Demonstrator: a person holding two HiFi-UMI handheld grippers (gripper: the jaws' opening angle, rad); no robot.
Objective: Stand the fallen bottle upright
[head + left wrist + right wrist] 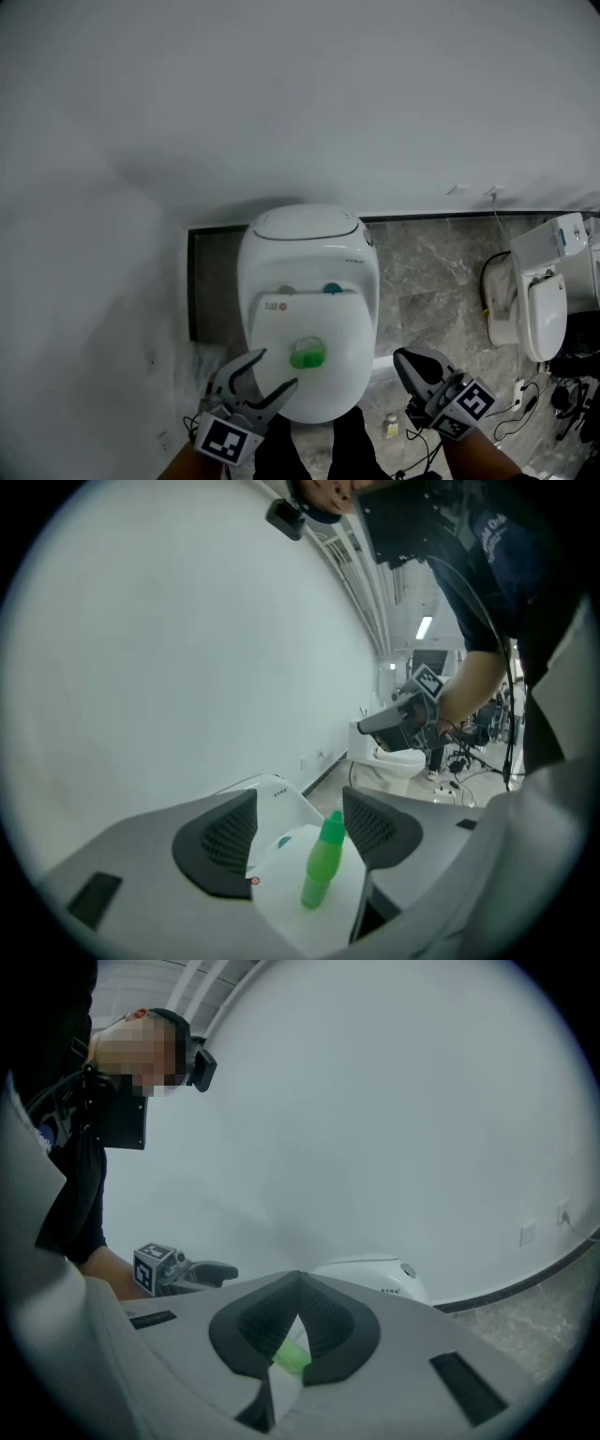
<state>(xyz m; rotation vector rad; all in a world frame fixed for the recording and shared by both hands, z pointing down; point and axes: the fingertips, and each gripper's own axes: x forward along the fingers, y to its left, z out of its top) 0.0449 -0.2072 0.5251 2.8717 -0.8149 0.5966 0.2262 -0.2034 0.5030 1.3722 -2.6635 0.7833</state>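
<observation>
your left gripper (pixel 278 367), low in the frame, has its jaws wide apart and empty, the right gripper (pixel 403 358) is pinched together on nothing, and the green bottle (pixel 307 355) stands upright mid-frame on the toilet lid (pixel 330 392), so back away without brushing it.

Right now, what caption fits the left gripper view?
Open left gripper frames a green bottle standing upright on a white toilet lid.

glossy toilet lid (pixel 335 330), translucent plastic bottle (pixel 307 355)
</observation>
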